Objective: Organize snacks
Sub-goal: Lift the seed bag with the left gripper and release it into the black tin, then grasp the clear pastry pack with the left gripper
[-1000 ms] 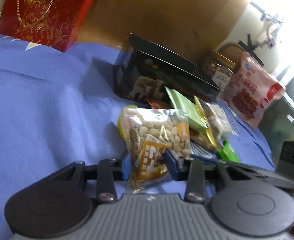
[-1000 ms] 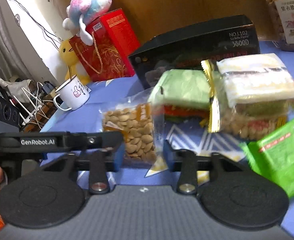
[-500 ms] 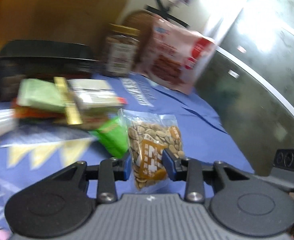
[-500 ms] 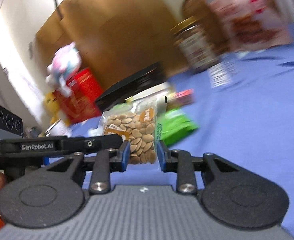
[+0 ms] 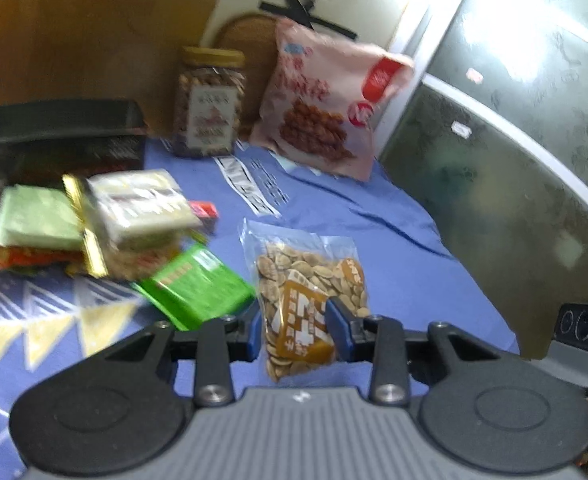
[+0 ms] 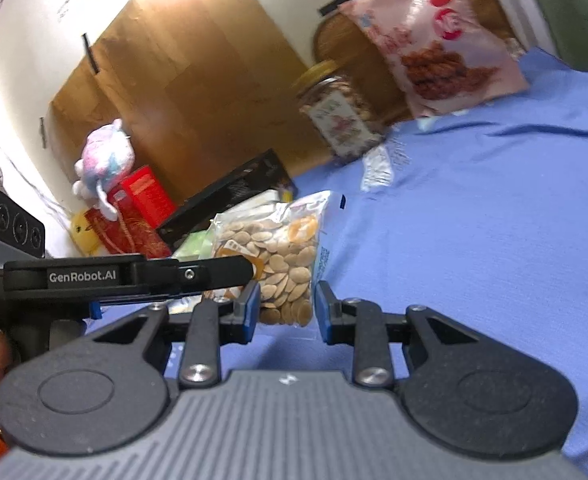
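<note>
Clear seed bag [image 5: 308,300] pinched by both grippers, held above blue-clothed bench [image 5: 394,256]. Left gripper [image 5: 294,330] grips lower end; right gripper [image 6: 285,311] pinches other edge. Snack pile [image 5: 105,228] just left; jar [image 5: 209,102], pink bag [image 5: 326,108] behind.

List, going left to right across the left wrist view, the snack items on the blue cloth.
Pale green packet → white-wrapped packet → bright green packet → nut jar → seed bag held in the left gripper → pink snack bag.
</note>
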The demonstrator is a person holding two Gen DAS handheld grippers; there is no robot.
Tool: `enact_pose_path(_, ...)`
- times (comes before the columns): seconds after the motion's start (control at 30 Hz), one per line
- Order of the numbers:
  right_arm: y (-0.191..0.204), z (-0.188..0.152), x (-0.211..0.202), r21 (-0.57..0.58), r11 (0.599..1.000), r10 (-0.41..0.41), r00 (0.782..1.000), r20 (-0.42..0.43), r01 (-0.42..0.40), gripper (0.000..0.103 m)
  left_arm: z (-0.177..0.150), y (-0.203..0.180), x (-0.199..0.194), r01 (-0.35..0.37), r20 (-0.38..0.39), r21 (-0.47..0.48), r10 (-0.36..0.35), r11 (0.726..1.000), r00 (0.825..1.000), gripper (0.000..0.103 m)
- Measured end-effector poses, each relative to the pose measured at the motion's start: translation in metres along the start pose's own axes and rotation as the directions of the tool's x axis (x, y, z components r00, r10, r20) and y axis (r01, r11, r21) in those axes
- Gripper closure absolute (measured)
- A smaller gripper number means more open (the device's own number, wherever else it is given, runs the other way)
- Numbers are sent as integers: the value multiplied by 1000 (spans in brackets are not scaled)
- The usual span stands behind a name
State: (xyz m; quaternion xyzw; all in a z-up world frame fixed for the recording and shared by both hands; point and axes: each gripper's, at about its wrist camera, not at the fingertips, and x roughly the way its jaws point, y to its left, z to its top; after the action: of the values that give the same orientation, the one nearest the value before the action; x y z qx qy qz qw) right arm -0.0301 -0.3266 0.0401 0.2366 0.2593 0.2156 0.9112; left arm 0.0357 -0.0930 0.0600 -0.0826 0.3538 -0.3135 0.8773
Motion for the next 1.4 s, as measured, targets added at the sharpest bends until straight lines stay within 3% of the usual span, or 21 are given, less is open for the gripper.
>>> enact_pose_path(0.3, 43, 12, 40, -121, 990, 65, 997, -37, -69, 71, 15, 43, -37, -60, 70, -53, 64, 997, 996, 71)
enact_pose_path(0.47, 64, 53, 93, -164, 977, 131, 990, -44, -137, 71, 66, 71, -52, -149, 138, -11, 149, 989, 979, 69)
enact_pose_path(0.63, 90, 95, 184, -190, 973, 118, 988, -100, -135, 70, 124, 128, -27, -249, 140, -27, 250, 968, 958, 68)
enact_pose_path(0.77, 102, 100, 237, -261, 962, 45, 989, -142, -81, 68, 138, 174, 8, -287, 73, -112, 296, 951, 952, 62)
enact_pose_path(0.87, 105, 104, 230, -317, 947, 18, 995, -103, -49, 66, 136, 188, 10, -302, 74, -166, 317, 939, 946, 57)
enact_pose_path(0.93, 88, 107, 204, -275, 959, 54, 996, -64, -70, 61, 126, 185, -9, -301, 140, -168, 325, 939, 935, 57)
enact_pose_path(1.0, 64, 107, 177, -239, 970, 30, 999, -32, -37, 59, 112, 172, -31, -269, 205, -162, 299, 949, 932, 57)
enact_pose_path(1.07, 36, 101, 157, -172, 985, -6, 1000, -27, 2, 58, 96, 154, -43, -203, 235, -138, 231, 969, 944, 57)
enact_pose_path(1.17, 0, 86, 146, -66, 997, -35, 997, -68, 30, 57, 75, 129, -30, -95, 173, -133, 117, 987, 978, 56)
enact_pose_path(1.2, -8, 81, 147, -32, 999, -39, 996, -85, 36, 57, 69, 123, -19, -63, 136, -142, 83, 988, 987, 52)
enact_pose_path(1.23, -15, 75, 148, 6, 1000, -29, 994, -102, 30, 57, 64, 117, -5, -60, 103, -151, 76, 987, 992, 44)
enact_pose_path(1.3, -12, 67, 157, 39, 999, 7, 990, -139, -1, 58, 54, 109, 19, -94, 53, -144, 103, 985, 993, 40)
enact_pose_path(1.37, -7, 53, 157, 79, 996, 61, 983, -172, -48, 59, 45, 109, 35, -112, 13, -143, 115, 983, 993, 50)
enact_pose_path(1.4, -1, 49, 153, 75, 996, 67, 983, -170, -55, 60, 40, 107, 37, -123, 16, -148, 126, 981, 992, 63)
